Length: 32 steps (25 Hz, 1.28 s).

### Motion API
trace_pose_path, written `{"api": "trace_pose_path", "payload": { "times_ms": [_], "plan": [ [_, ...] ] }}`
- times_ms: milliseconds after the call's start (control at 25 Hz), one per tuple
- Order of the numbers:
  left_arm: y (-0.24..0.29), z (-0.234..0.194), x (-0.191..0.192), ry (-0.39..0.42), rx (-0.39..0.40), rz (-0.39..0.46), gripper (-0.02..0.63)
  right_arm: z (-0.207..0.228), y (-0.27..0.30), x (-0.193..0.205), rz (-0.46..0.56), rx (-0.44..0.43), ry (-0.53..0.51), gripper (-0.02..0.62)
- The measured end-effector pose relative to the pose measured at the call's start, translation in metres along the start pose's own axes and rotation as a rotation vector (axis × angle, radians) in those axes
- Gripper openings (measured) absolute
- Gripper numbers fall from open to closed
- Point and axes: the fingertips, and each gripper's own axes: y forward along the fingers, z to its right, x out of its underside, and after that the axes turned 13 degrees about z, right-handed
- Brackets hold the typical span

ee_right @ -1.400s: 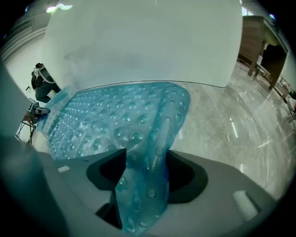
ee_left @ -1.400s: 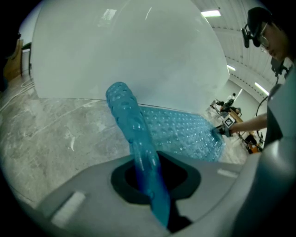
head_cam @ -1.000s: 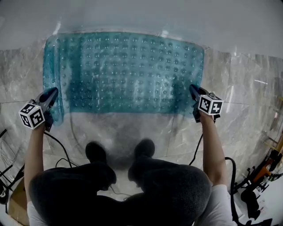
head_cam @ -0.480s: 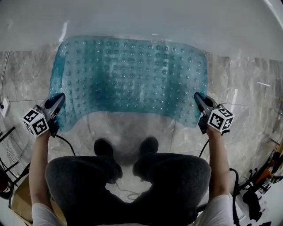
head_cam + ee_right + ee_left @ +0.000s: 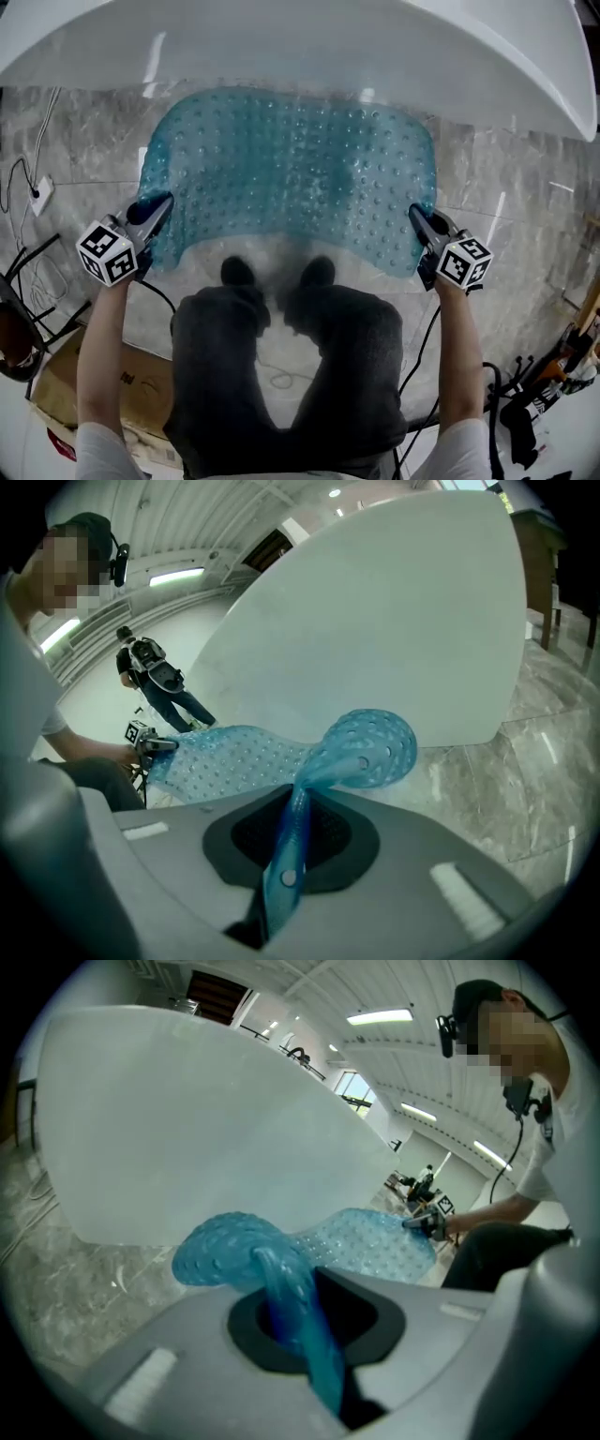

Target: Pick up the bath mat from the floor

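A translucent blue bath mat [image 5: 295, 178] with rows of small bumps hangs stretched between my two grippers, above the marble floor. My left gripper [image 5: 155, 211] is shut on the mat's near left corner, and my right gripper [image 5: 419, 221] is shut on its near right corner. In the left gripper view the mat's edge [image 5: 295, 1307] runs pinched between the jaws, and the rest of the mat sags away toward the other gripper. The right gripper view shows the same pinch on the mat [image 5: 291, 841], with the corner curled up beyond the jaws.
A large white bathtub [image 5: 309, 47] stands just beyond the mat. The person's legs and feet [image 5: 277, 281] are under the mat's near edge. Cables [image 5: 37, 187] and a cardboard box [image 5: 66, 384] lie at the left; tools [image 5: 553, 375] lie at the right.
Both grippers have lifted the mat higher and drawn it toward the person. The person has straightened up, and the tub rim now fills the top of the head view.
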Motion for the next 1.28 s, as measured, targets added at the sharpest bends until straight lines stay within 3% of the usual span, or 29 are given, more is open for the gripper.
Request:
{"api": "trace_pose_path", "payload": {
  "times_ms": [400,640,880,1120,1280],
  "plan": [
    [-0.142,0.142,-0.176,-0.014,0.008,0.087,0.025,-0.17,-0.137,-0.143,0.089,-0.04,0.069,0.02],
    [-0.229,0.234,-0.29,0.036,0.042,0.148,0.026,-0.277,-0.239,-0.235,0.183,-0.065,0.105,0.02],
    [-0.319,0.323,-0.391,-0.03,0.079,0.197,0.028,-0.389,-0.34,-0.322,0.264,-0.051,0.149,0.021],
    [-0.39,0.412,-0.456,-0.046,0.09,0.247,0.034,-0.478,-0.432,-0.37,0.323,-0.054,0.125,0.023],
    [-0.424,0.472,-0.477,-0.038,0.09,0.292,0.037,-0.517,-0.494,-0.381,0.372,-0.081,0.123,0.023]
  ]
}}
